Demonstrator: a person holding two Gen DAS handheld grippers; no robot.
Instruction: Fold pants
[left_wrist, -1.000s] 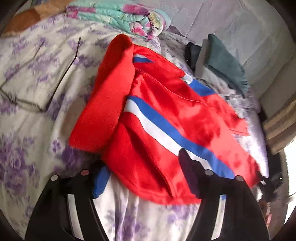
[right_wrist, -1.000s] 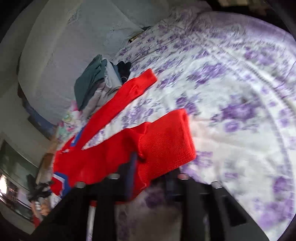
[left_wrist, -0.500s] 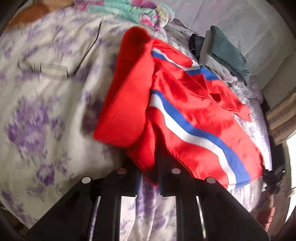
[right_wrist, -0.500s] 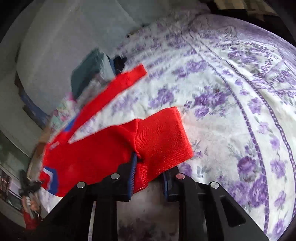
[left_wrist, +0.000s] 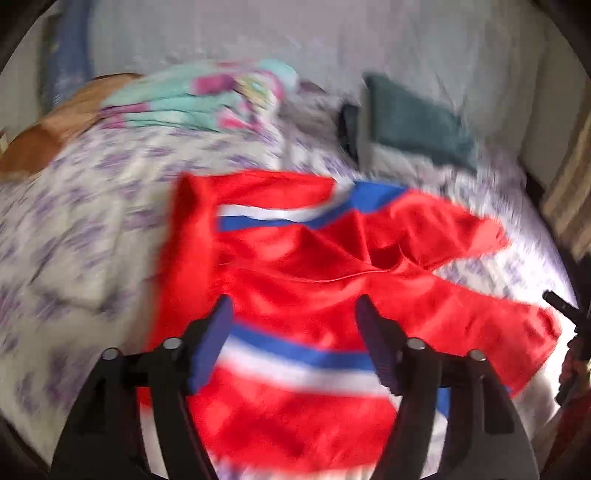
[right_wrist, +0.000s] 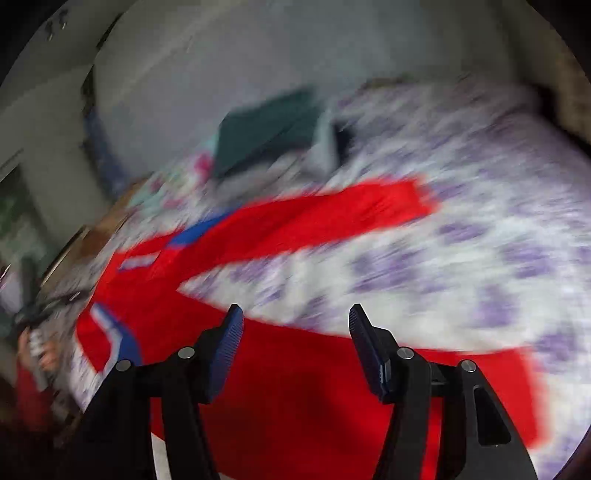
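The red pants (left_wrist: 314, 280) with blue and white side stripes lie spread on the purple-flowered bedsheet (left_wrist: 85, 221). My left gripper (left_wrist: 293, 325) is open and empty just above the waist end. In the right wrist view the pants (right_wrist: 303, 398) lie with their two legs apart; the far leg (right_wrist: 332, 218) stretches to the right. My right gripper (right_wrist: 295, 332) is open and empty above the near leg. Both views are blurred by motion.
A folded teal cloth (left_wrist: 417, 122) on a pile of clothes (right_wrist: 269, 125) lies at the far side of the bed. A rolled flowered blanket (left_wrist: 199, 99) lies far left. The wall (left_wrist: 258, 33) runs behind the bed.
Both grippers have opened and let go of the pants. The pants now lie flat on the bed. Both grippers have drawn back and up.
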